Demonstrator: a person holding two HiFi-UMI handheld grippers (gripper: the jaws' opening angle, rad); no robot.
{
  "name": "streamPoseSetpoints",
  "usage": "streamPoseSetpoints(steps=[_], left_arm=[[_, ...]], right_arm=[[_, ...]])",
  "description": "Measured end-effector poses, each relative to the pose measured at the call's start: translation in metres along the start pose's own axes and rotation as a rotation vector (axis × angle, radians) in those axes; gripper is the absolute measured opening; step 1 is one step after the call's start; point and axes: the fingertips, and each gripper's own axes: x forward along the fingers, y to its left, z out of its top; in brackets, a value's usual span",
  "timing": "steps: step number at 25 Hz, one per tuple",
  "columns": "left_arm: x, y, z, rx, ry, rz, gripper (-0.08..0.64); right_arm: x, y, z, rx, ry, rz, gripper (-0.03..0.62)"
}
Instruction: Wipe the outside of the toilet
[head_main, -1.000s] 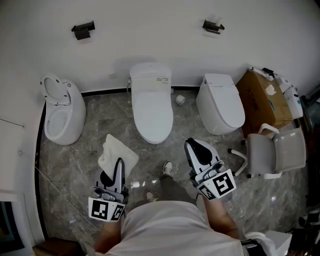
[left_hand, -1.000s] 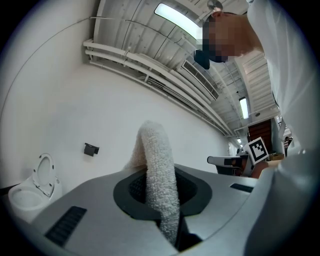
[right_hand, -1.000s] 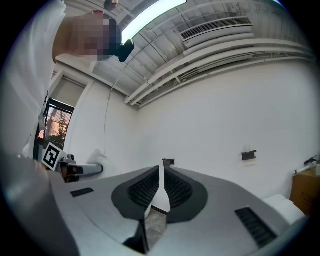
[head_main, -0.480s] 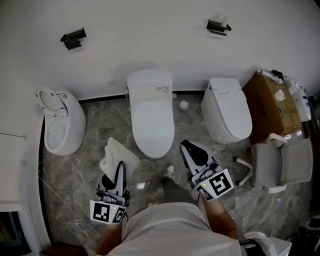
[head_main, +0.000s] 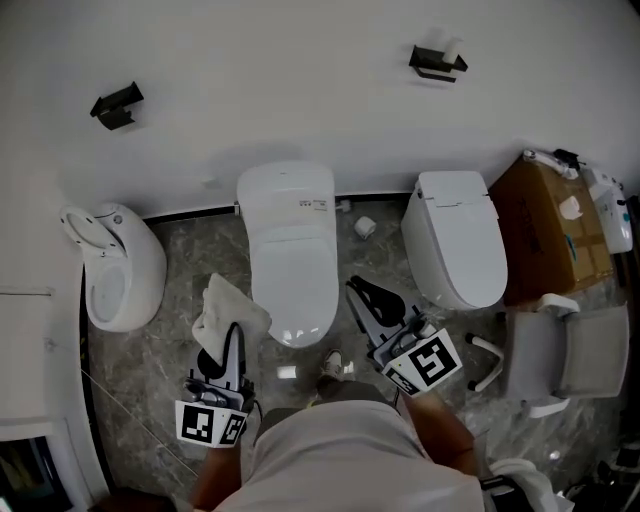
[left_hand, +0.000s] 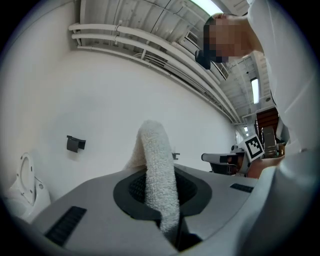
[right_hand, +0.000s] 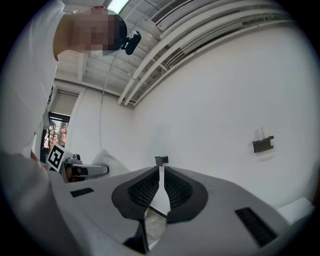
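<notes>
The left gripper view shows the white cloth pinched tight in the left tongs. The head view only shows it bunched at their tip. The right gripper view shows the right tongs nearly closed, a thin gap with nothing inside. Both tongs point forward, one on each side of the white toilet, which has its lid down.
</notes>
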Motion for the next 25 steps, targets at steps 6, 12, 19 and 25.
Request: streamPoseSetpoints(steps=[6, 12, 19, 25], left_arm=[[0.058, -0.009, -0.006, -0.002, 0.0, 0.013, 0.057], [0.083, 0.01, -0.008, -0.004, -0.01, 0.018, 0.057], [0.105, 0.048, -0.011, -0.042, -0.01, -0.02, 0.057], [0.119, 0.086, -0.01, -0.071, -0.003, -0.043, 0.057]], right_arm=[[0.026, -0.04, -0.008, 0.032, 0.008, 0.056, 0.054], [0.056, -0.049, -0.018, 0.054, 0.034, 0.089, 0.054], [0.101, -0.052, -0.016, 0.027, 0.059, 0.06, 0.054], [0.133, -0.052, -0.014, 0.011, 0.078, 0.034, 0.054]])
